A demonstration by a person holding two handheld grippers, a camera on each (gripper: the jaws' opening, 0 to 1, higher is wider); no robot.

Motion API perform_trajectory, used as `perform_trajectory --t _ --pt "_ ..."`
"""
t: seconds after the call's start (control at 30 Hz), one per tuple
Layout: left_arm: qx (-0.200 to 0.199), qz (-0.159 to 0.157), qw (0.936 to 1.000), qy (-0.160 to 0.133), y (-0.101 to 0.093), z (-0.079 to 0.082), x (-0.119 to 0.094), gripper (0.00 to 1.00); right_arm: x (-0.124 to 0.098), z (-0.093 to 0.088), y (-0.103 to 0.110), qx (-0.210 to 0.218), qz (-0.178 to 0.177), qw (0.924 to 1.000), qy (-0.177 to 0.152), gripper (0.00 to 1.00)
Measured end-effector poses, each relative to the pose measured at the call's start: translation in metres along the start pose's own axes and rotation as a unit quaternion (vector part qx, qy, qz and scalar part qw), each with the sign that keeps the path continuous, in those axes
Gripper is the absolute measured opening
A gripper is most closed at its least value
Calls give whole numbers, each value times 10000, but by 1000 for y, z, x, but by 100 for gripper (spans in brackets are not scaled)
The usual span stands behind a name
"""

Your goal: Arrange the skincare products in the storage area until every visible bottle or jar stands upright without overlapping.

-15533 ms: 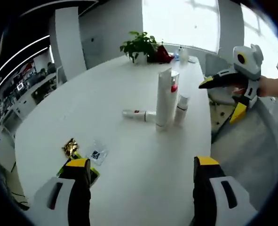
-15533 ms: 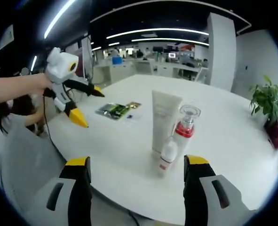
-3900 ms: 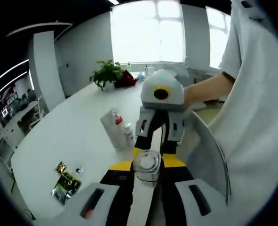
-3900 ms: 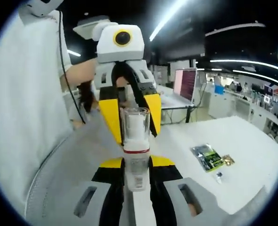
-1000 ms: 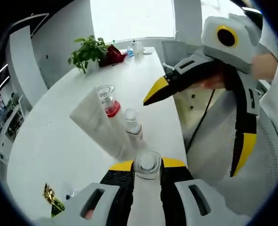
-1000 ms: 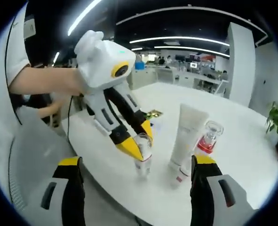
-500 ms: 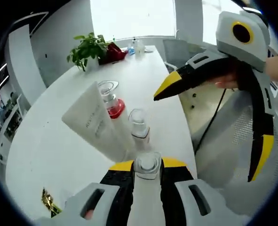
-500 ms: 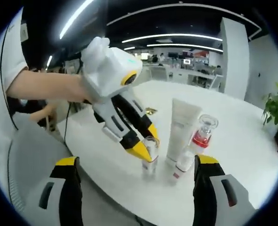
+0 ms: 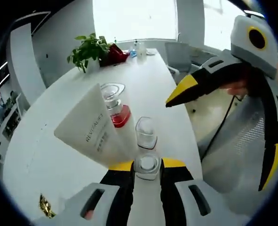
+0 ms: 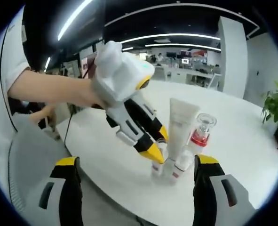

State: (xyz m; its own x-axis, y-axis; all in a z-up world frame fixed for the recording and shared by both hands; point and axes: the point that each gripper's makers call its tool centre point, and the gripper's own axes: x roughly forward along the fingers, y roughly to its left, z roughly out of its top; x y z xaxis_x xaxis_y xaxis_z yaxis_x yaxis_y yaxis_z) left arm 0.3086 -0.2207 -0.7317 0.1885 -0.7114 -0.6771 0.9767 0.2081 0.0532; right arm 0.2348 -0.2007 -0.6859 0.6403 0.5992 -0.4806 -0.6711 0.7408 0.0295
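Observation:
My left gripper [image 9: 147,165] is shut on a small bottle with a clear cap [image 9: 147,163]. Just ahead of it stand another small clear-capped bottle [image 9: 146,133], a white tube [image 9: 95,134] and a red-collared bottle [image 9: 116,107], close together on the white table [image 9: 59,113]. In the right gripper view the left gripper [image 10: 156,144] holds that bottle [image 10: 156,168] low, beside the small white bottle [image 10: 178,172], the tube [image 10: 181,125] and the red-collared bottle [image 10: 201,129]. My right gripper [image 10: 137,162] is open and holds nothing; its open jaws [image 9: 221,134] hang over the table's edge.
A potted plant [image 9: 87,49] and small items [image 9: 139,46] sit at the table's far end. A foil packet [image 9: 47,205] lies near me. A mesh chair [image 9: 235,155] stands beside the table edge. A person's arm [image 10: 49,89] carries the left gripper.
The left gripper has carried its bottle closer to the standing group and lower, next to the small white bottle. The right gripper stays open, back from the products.

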Motion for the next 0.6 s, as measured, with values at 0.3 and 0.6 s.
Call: perform_trajectory --t 0.3,0.6 --pt "-44 -85 9998 -146 3 9 9 25 1 -1 1 9 9 10000 34 99" --pt "32 -114 9997 -212 3 13 13 25 2 -2 1 28 22 10000 67 99"
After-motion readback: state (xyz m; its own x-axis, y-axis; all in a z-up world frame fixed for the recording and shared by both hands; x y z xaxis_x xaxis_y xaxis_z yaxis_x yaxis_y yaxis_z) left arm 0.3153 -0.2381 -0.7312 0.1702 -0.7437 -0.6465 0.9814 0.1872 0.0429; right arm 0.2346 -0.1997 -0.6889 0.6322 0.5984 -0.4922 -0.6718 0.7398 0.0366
